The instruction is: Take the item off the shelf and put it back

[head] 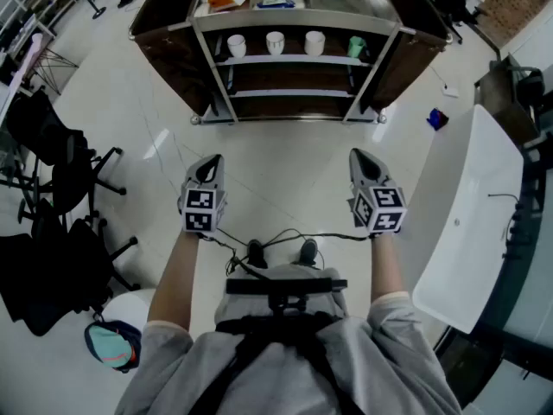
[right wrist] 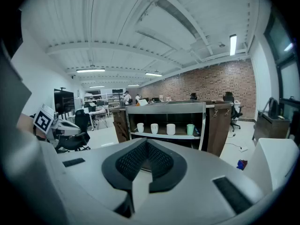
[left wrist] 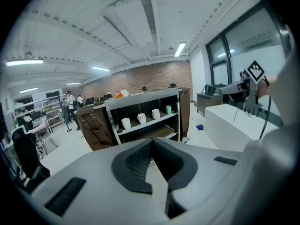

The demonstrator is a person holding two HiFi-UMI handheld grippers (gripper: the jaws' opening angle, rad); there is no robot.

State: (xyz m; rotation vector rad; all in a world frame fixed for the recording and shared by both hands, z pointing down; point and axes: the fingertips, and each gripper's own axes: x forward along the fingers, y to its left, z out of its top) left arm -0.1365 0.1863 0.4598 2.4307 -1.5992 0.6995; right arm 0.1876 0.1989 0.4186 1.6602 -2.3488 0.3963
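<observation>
Pointing left tongs (head: 210, 162), right tongs (head: 361, 157) forward-down — closed, apparently empty.

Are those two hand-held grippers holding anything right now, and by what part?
Nothing is held. The left hand-held gripper and the right hand-held gripper are both shut and empty, short of the shelf with its cups.

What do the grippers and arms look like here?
Left gripper and right gripper: pale grey tapered shells, black ribbed pads. Each carries a cube of black-and-white square markers. Thin black cables run back to the person's waist. Grey short sleeves.
</observation>
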